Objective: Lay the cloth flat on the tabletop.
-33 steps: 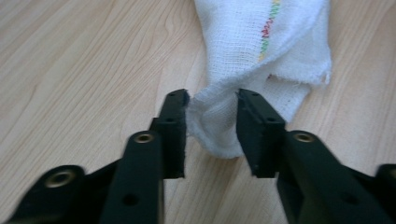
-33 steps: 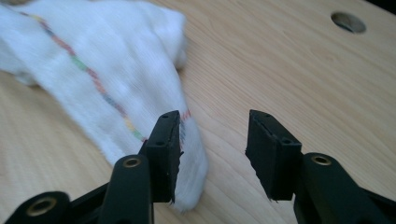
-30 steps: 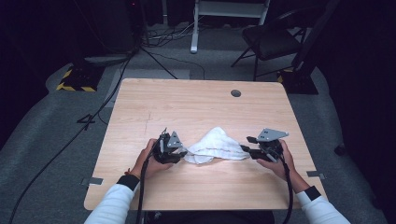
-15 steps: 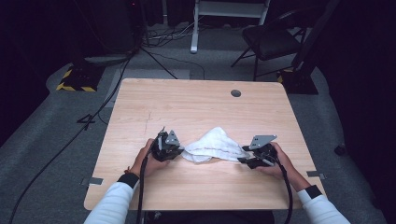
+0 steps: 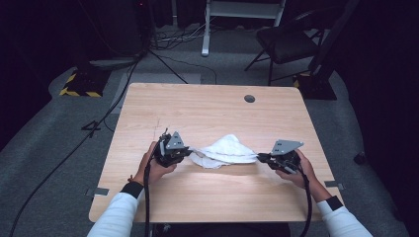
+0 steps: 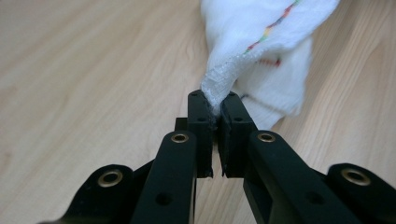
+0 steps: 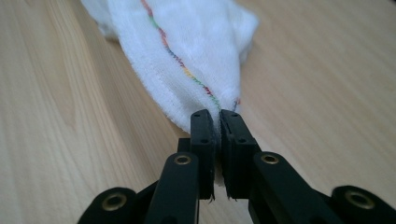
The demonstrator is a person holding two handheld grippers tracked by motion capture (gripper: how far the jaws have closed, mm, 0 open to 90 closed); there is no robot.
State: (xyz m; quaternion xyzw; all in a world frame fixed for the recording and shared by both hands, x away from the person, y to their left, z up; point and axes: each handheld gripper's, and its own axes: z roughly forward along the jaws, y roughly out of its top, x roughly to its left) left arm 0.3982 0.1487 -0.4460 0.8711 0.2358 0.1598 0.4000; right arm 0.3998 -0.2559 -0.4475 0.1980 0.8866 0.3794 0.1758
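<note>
A white cloth [image 5: 223, 151] with a multicoloured stitched line lies bunched on the wooden table [image 5: 207, 111], stretched between my two grippers. My left gripper [image 5: 188, 151] is at the cloth's left end; its jaws have just been closing and now pinch a gathered corner of the cloth [image 6: 261, 51]. My right gripper [image 5: 260, 157] is at the right end; its jaws have just been closing and are shut on the hemmed edge of the cloth [image 7: 187, 42]. The left corner is lifted slightly off the table.
The tabletop has a round cable hole [image 5: 249, 98] at the far right. Beyond the table stand a black chair [image 5: 289, 44], a white stand [image 5: 237, 15] and cables on grey floor. A yellow-black striped block [image 5: 79, 89] lies far left.
Both grippers have closed onto the cloth's ends. The left gripper has risen slightly, pulling its corner up. The cloth is now drawn out wider between the two.
</note>
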